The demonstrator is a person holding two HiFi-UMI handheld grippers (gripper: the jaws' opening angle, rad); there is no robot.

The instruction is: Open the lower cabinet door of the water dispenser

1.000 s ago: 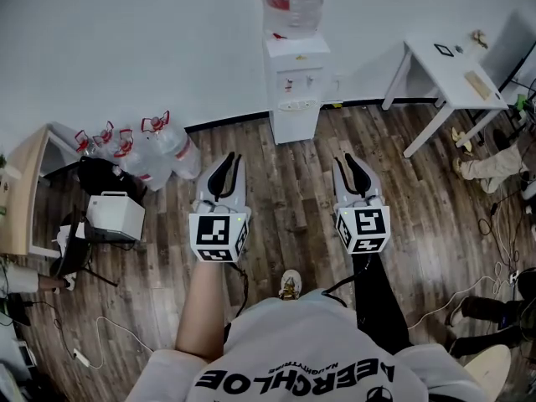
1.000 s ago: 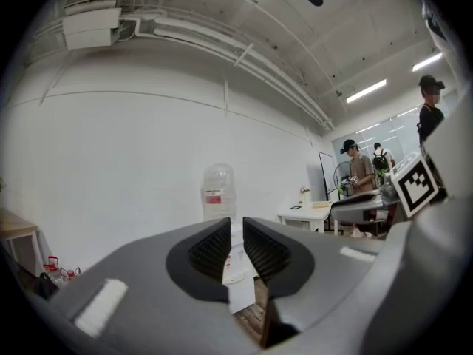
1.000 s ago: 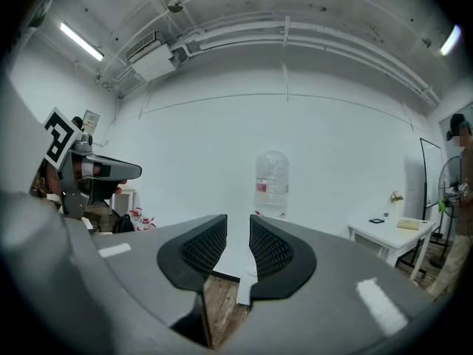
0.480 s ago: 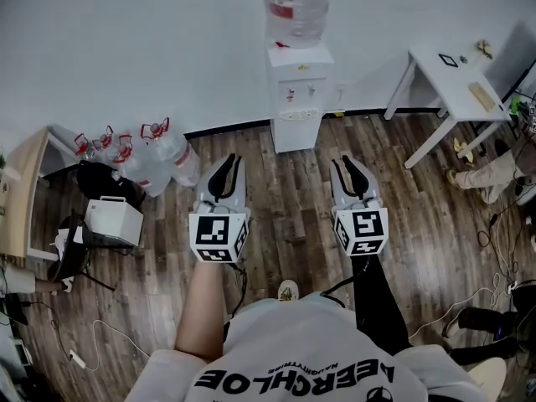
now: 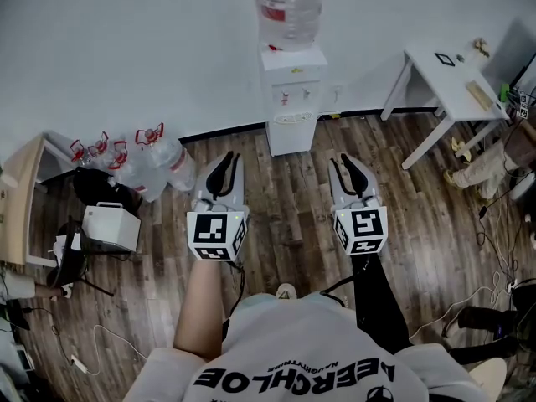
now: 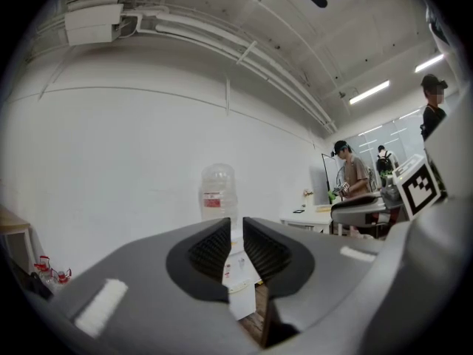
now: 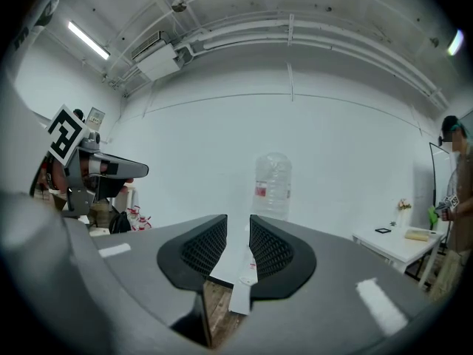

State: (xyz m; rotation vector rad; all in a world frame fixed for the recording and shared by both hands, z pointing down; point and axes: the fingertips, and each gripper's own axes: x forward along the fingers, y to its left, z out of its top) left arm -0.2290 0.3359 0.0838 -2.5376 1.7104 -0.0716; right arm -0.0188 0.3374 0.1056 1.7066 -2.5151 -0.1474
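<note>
The white water dispenser (image 5: 291,99) stands against the far wall with a clear bottle (image 5: 289,7) on top. Its lower cabinet door (image 5: 292,139) looks closed. Both grippers are held level over the wooden floor, well short of the dispenser and pointing at it. My left gripper (image 5: 224,167) is to the left of the dispenser and my right gripper (image 5: 352,170) to its right. In the left gripper view, the left gripper (image 6: 236,231) has a narrow gap with nothing in it, and the dispenser (image 6: 238,272) shows through. In the right gripper view, the right gripper (image 7: 238,231) is also slightly apart and empty, with the bottle (image 7: 273,185) ahead.
Several water jugs (image 5: 146,162) stand by the wall at left, near a white box (image 5: 111,227) and a wooden shelf (image 5: 21,191). A white table (image 5: 448,69) stands at right. A person's legs (image 5: 494,162) and cables (image 5: 494,283) are on the right.
The person has stepped toward the dispenser, so it stands nearer to both grippers' tips. Both grippers kept their narrow gaps.
</note>
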